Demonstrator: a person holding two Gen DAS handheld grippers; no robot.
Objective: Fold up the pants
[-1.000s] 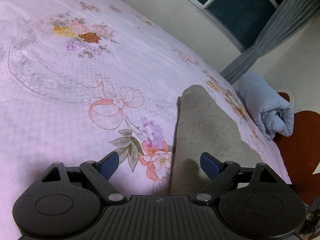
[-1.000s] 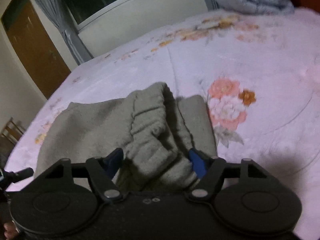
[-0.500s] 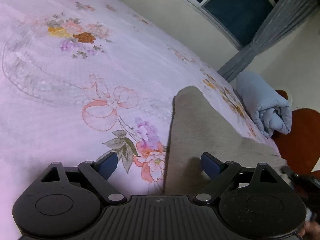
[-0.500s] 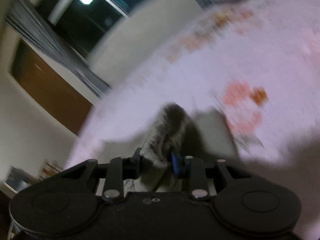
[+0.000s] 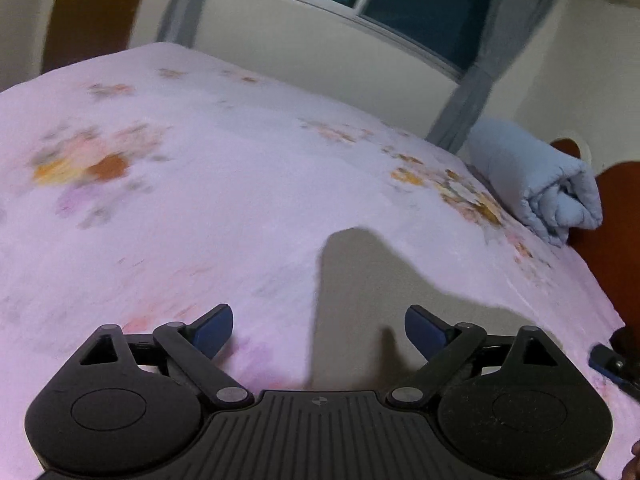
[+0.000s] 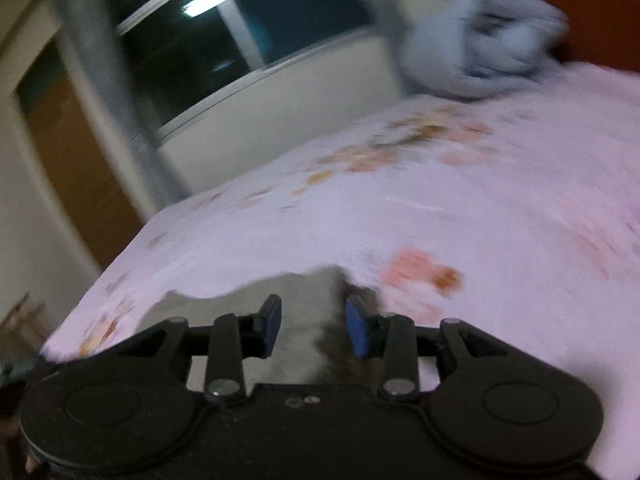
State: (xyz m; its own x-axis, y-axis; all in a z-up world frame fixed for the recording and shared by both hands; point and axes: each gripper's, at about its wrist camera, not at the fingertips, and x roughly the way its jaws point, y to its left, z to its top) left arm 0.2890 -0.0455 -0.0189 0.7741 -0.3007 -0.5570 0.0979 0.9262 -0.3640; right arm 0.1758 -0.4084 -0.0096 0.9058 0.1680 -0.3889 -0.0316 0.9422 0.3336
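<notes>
**Pants on bed, both hand-held grippers over the fabric**

Left wrist view: the left hand-held gripper (image 5: 319,330) stands with its jaws spread wide and opening further. Its blue pads (image 5: 212,328) hang above the bed without pressing on anything. The grey pants (image 5: 352,300) lie on the pink floral bedspread (image 5: 200,200), one leg running away from the camera between and beyond the pads; the cloth sits below them, not gripped. At the far right corner of the bed rests a rolled pale-blue quilt (image 5: 536,184), well apart from the pants. Behind the bed, a dark window (image 5: 420,4) with grey curtains (image 5: 472,76). The picture is blurred by motion.

Right wrist view: the right hand-held gripper (image 6: 314,330) has its jaws set narrow and opening. Grey pants (image 6: 308,312) fabric lies between the blue pads (image 6: 355,330); blur keeps me from telling whether the pads press on the cloth. The pants spread to the left of the gripper along the near edge of the bedspread (image 6: 480,220). The quilt (image 6: 480,52) sits at the far right of the bed, the window (image 6: 224,40) and a brown door (image 6: 72,152) to the left.
</notes>
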